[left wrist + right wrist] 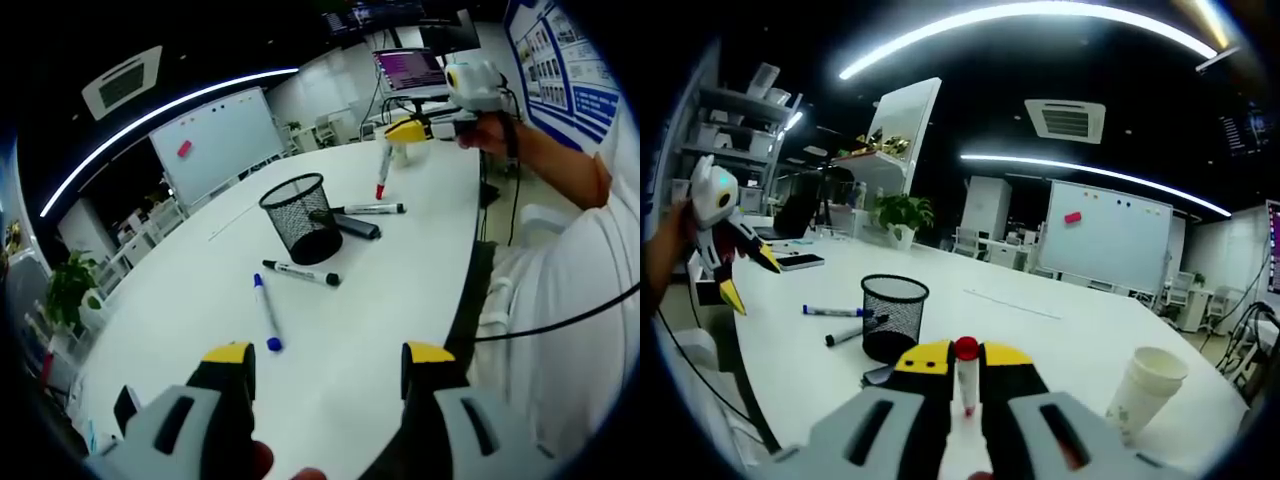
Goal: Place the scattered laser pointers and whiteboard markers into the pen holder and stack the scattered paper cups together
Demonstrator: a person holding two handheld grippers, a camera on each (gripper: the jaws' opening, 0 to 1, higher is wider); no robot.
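Note:
A black mesh pen holder (300, 215) (893, 315) stands mid-table. Around it lie a blue marker (266, 312) (835, 311), a black marker (300, 272) (845, 336), another black-capped marker (370, 209) and a dark laser pointer (345, 224). My right gripper (405, 130) (965, 365) is shut on a red-capped marker (384, 172) (965, 378), held above the table beyond the holder. My left gripper (330, 355) (750, 277) hovers open near the table edge, nothing between its fingers. A white paper cup (1145, 392) stands upright to the right of the held marker.
The white table (200, 330) curves, its edge close to a person's white sleeve (570, 330). A phone (800, 261) lies at the far left of the table. A laptop (410, 70) stands past the table's end; a whiteboard (220, 135) is behind.

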